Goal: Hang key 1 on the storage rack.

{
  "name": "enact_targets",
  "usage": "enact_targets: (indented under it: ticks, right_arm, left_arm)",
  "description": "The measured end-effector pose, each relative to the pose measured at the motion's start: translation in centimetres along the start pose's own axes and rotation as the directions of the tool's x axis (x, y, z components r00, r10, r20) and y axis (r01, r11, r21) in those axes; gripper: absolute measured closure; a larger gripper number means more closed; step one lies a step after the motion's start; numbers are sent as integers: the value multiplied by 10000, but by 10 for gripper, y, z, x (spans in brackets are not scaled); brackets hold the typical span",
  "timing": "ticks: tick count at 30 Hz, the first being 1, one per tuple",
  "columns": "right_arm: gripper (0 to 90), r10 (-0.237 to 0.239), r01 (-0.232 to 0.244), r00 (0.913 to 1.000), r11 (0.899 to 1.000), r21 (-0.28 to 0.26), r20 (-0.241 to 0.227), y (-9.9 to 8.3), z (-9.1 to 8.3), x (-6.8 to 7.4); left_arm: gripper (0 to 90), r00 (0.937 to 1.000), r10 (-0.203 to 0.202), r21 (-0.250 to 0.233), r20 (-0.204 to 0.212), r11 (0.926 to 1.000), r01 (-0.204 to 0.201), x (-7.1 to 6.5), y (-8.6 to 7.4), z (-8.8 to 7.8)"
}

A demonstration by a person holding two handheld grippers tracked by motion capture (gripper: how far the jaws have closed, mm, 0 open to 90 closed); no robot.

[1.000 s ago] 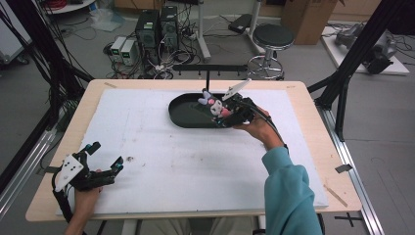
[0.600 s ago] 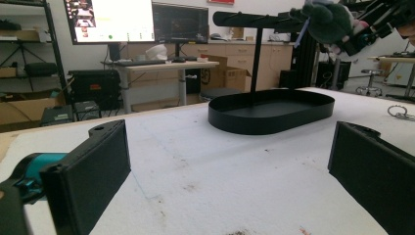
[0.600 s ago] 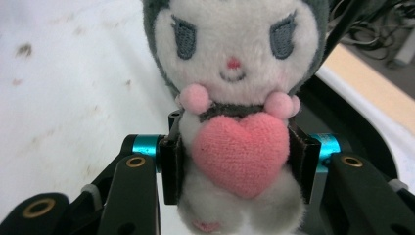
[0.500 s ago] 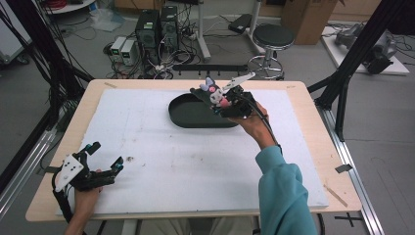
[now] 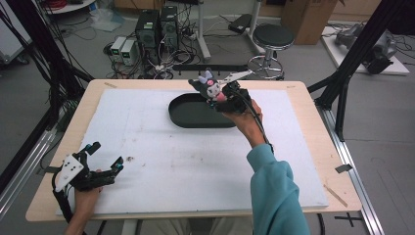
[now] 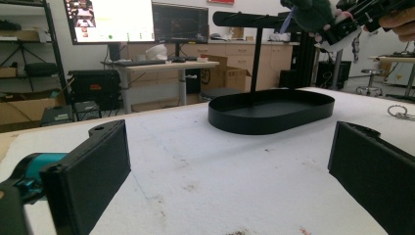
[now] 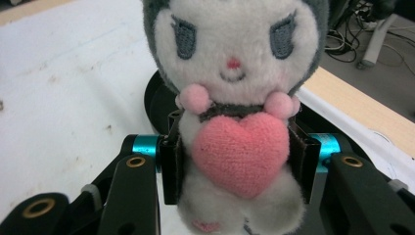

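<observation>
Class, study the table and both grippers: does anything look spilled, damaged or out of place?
Nothing is spilled or broken. The white mat carries small dark specks. The right hand-held gripper holds the plush toy upright above the black tray.

You will find no text, label, brand or number that can be read here. The monitor (image 6: pixel 110 20) behind the black oval tray (image 6: pixel 272 110) in the left gripper view shows a bright window with small thumbnails, but its writing is too small and blurred to make out. The plush toy (image 7: pixel 235 98) carries only embroidered features, no lettering.
</observation>
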State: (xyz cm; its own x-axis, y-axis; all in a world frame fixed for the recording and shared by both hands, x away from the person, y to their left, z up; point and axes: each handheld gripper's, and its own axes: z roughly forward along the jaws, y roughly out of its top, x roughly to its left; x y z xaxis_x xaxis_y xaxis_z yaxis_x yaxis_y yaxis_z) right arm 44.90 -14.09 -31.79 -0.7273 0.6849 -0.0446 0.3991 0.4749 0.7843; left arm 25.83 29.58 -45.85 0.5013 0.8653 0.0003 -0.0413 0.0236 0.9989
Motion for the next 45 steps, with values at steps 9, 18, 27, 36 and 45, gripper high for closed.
enact_targets:
  ticks: [9,18,27,36,45]
  right_arm:
    - [532,502,-496,9975,9987,-116,492,10,8,3]
    - [532,1049,-1039,9892,9945,-146,1028,17,16,5]
    - [531,1348,-1316,9833,9907,-340,1222,23,21,8]
    - [532,1672,-1613,9753,9855,-520,1442,23,22,5]
    - [531,1826,-1734,9746,9817,-792,1298,23,22,2]
  left_arm:
    - [23,10000,24,-21,-8,10000,-24,0,0,1]
    - [23,10000,31,-1,-7,10000,-31,0,0,1]
    - [23,10000,23,-8,-11,10000,-23,0,0,1]
    - [23,10000,16,-2,-5,10000,-16,0,0,1]
    - [23,10000,24,42,-13,10000,-24,0,0,1]
